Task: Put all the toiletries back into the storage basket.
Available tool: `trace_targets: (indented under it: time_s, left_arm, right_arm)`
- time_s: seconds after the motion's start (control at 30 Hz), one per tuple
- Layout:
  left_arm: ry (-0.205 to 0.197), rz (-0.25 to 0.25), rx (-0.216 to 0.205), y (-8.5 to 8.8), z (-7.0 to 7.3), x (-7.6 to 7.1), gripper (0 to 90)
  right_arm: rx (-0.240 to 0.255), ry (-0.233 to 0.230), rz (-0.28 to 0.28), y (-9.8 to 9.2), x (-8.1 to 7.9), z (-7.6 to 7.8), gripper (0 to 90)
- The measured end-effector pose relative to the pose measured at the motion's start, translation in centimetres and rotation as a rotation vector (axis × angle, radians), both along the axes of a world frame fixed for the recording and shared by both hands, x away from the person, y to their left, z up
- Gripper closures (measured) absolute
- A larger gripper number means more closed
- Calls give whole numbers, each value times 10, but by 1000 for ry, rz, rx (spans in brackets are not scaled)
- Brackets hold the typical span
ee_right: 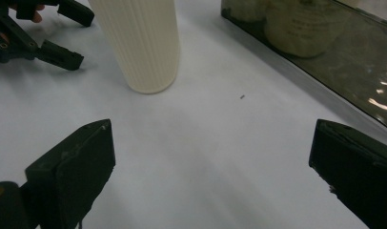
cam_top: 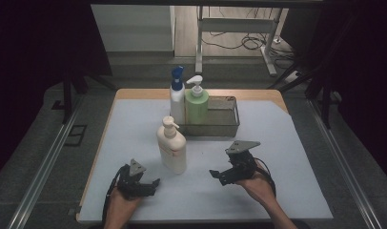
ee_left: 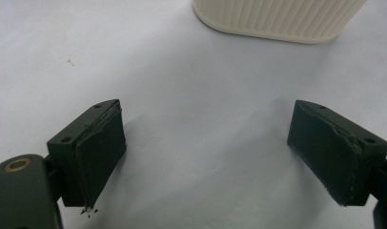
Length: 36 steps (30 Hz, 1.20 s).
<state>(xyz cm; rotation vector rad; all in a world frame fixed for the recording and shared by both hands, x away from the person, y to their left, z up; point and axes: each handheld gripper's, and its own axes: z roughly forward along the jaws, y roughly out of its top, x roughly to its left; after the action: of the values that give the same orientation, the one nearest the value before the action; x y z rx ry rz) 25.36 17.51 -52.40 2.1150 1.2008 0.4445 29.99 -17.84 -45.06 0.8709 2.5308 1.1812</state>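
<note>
1. The cream pump bottle (cam_top: 171, 145) stands upright on the white mat (cam_top: 277, 143), about midway between the table's left and right edges and nearer the near edge than the far one — just in front of the wire basket's near left corner. Its ribbed base also shows in the left gripper view (ee_left: 277, 19) and the right gripper view (ee_right: 141, 43).
2. The left gripper (cam_top: 143, 183) rests low near the near edge, left of the bottle and close to it; its jaws stand wide apart with nothing between them but bare mat.
3. The right gripper (cam_top: 219, 175) sits to the bottle's right, held in a hand (cam_top: 259, 187), jaws likewise spread wide and empty — turned toward the bottle.
4. The wire basket (cam_top: 229, 125) lies toward the far edge, holding a green pump bottle (cam_top: 197, 104) at its left end.
5. A white spray bottle with a blue trigger (cam_top: 177, 95) stands upright, touching the green one's left side.
</note>
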Motion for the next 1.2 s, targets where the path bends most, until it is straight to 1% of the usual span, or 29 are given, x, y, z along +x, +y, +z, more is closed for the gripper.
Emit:
trace_targets:
  time_s: [0.07,0.23,0.53,0.97,1.0,1.07,1.2]
  left_arm:
    - [-1,-3,4,0,0,0,122]
    - [-2,0,0,0,0,0,122]
    - [-3,0,-1,0,0,0,122]
    - [-3,0,-1,0,0,0,122]
    - [-3,0,0,0,0,0,122]
    - [-3,0,-1,0,0,0,122]
    - [-2,0,-1,0,0,0,122]
  right_arm:
    - [4,3,7,5,1,1,16]
    - [9,10,23,17,2,2,16]
    - [27,-8,44,38,4,9,16]
    - [17,-22,74,73,9,18,32]
    - [19,-20,74,76,9,19,32]
    - [42,-12,76,80,11,21,32]
    - [49,-11,74,87,14,23,32]
